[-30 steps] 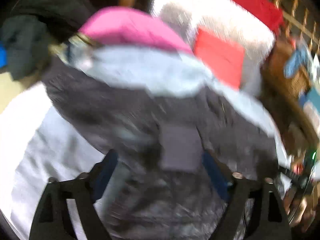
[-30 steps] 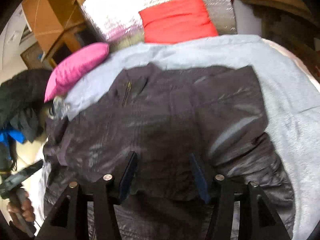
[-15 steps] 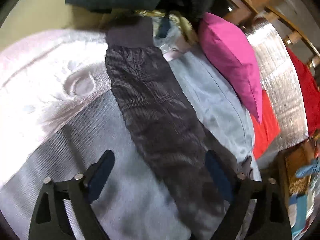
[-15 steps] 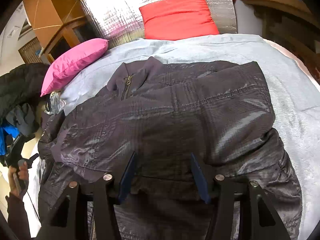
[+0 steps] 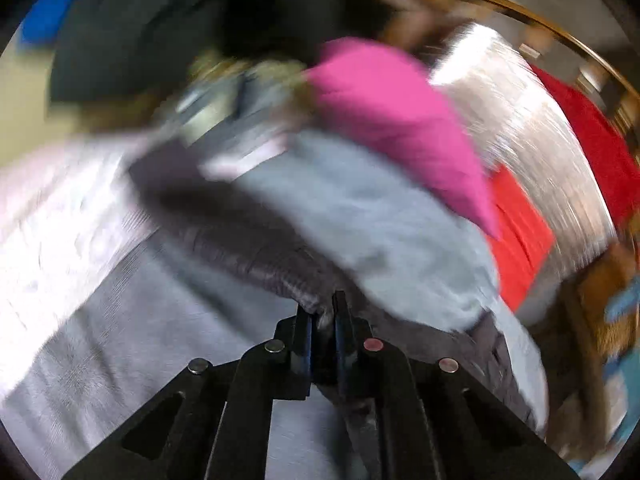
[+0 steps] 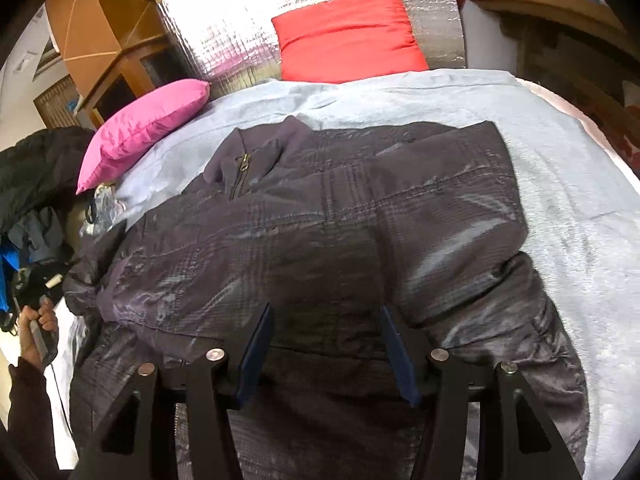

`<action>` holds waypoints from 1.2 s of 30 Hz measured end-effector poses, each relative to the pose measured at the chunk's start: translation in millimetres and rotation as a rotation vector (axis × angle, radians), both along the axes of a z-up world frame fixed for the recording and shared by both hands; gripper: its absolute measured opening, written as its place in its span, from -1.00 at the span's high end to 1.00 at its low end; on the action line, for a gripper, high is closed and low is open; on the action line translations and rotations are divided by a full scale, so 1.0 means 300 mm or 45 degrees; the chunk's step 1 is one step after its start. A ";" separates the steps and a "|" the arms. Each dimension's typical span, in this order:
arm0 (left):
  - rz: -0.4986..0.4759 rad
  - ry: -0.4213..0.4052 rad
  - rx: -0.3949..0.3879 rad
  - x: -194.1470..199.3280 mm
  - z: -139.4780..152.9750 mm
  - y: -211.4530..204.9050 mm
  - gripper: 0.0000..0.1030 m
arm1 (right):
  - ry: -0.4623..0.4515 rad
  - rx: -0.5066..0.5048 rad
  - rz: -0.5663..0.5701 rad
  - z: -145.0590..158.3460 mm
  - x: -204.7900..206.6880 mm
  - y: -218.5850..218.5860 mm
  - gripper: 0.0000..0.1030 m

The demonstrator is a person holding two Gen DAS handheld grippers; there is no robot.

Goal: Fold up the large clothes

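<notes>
A dark grey padded jacket lies spread, collar to the back, on a pale blue blanket over the bed. In the right wrist view my right gripper stands open just above the jacket's lower part, nothing pinched between its pads. The left wrist view is blurred by motion. There my left gripper is shut on the jacket's sleeve, a fold of dark fabric pinched between its fingers. The sleeve runs up and left from the grip across the blanket.
A pink pillow and a red pillow lie at the bed's head against a silver quilted cushion. Dark clothes are piled at the left. A hand shows at the left edge. A wooden cabinet stands behind.
My left gripper, open over the sleeve half a second ago, has closed on the sleeve and swung across the bed. The right gripper has kept still.
</notes>
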State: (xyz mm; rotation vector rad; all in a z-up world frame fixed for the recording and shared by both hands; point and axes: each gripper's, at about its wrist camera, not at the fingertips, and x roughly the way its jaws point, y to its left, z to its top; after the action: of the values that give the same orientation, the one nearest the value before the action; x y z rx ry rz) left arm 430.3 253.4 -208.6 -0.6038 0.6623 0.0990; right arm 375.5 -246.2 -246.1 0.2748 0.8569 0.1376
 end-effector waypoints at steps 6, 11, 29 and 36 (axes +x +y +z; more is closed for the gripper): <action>-0.383 -0.153 0.182 -0.084 0.162 -0.481 0.84 | -0.055 0.083 -0.079 0.048 -0.051 -0.080 -0.15; -0.674 0.002 0.246 -0.113 0.008 -0.866 0.83 | -0.062 0.138 -0.158 0.054 -0.074 -0.157 -0.15; -0.573 0.122 -0.072 -0.182 0.083 -0.651 -0.66 | -0.059 0.302 -0.234 0.076 -0.109 -0.296 -0.15; -0.442 0.388 -0.411 0.066 -0.066 -0.663 -0.66 | -0.067 0.336 -0.276 0.078 -0.111 -0.362 -0.15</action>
State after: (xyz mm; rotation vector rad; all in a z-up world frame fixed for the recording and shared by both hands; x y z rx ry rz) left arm 450.1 54.4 -228.5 -0.7818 1.0820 -0.2488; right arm 342.2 -354.7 -222.6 0.6066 0.7510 0.0549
